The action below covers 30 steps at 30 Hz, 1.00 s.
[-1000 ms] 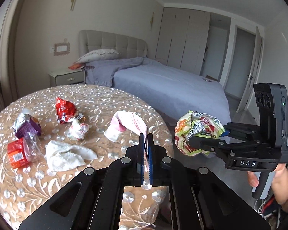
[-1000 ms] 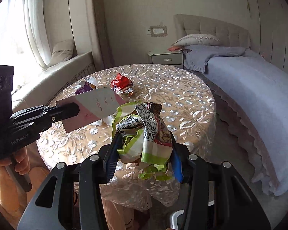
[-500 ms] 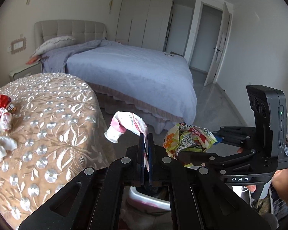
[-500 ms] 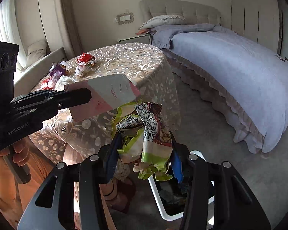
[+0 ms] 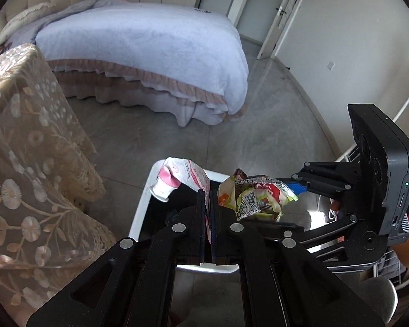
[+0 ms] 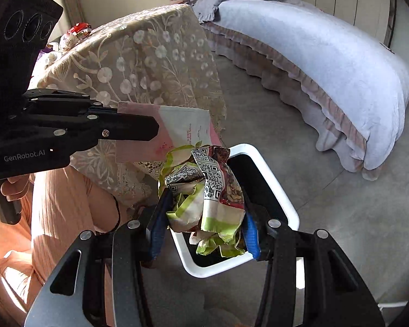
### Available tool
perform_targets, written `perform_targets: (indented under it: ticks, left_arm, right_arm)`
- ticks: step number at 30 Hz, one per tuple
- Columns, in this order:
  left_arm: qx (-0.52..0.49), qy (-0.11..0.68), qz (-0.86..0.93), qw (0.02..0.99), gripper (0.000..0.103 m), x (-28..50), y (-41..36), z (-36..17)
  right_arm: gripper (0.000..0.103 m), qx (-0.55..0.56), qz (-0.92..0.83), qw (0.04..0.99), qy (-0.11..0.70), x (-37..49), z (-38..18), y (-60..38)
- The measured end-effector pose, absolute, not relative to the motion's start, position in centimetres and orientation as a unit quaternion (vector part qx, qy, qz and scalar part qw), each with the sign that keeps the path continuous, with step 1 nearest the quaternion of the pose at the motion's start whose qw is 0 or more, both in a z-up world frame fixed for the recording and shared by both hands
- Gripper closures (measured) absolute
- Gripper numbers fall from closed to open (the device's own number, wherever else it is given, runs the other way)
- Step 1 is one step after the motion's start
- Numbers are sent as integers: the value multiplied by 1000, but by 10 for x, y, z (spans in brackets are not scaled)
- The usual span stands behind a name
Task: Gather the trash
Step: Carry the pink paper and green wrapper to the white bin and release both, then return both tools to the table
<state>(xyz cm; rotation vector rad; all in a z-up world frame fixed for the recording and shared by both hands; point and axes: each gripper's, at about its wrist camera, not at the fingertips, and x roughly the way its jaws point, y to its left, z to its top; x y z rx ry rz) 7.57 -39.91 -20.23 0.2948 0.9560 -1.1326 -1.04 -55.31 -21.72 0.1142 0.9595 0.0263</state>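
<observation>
Only the right wrist view shows the table with a red wrapper on it. The left gripper, clamped tight, pinches a flat pink-and-white packet; the right gripper, partly spread, squeezes a crumpled green-and-white wrapper. Both hang over the white bin.

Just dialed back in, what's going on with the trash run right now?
A person is holding both pieces over the white bin on the floor beside the table. The left hand-held gripper is shut on a pink-and-white packet; the right hand-held gripper is clamped on a crumpled green snack wrapper. Neither piece is released yet. More trash, including a red wrapper, sits on the table.
</observation>
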Motion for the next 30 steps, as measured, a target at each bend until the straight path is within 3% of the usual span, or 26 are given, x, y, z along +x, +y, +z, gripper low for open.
perform_targets:
  ticks: [3,5,6,7,8,19,30]
  left_arm:
    - [140,454,-517,712,100,81,-412,-220]
    - [145,465,-513,707,95,84,-419,-228]
    - [151,467,-506,710,56,86,-422,-232]
    - [155,471,-498,712,22,87,-423,-234]
    - [151,473,-493,715,7,90,-422,-237]
    - [155,454,-485,731,5,89,-416,-221]
    - [126,391,-475,778,5,77,-374,-162]
  right_arm:
    - [52,71,10,883,464,-9,-230,-566]
    - [27,71,7,881,468,-7,-240,-573]
    - [5,62,0,881,469,-7,-244,-575]
    - [4,50,-4,880,472,-7,-248,-576]
    - [4,40,-5,876,480,-6,-252,-578]
    - [4,41,-8,877,479,-3,-257,-584]
    - [4,41,8,907,420,3,-208,-567]
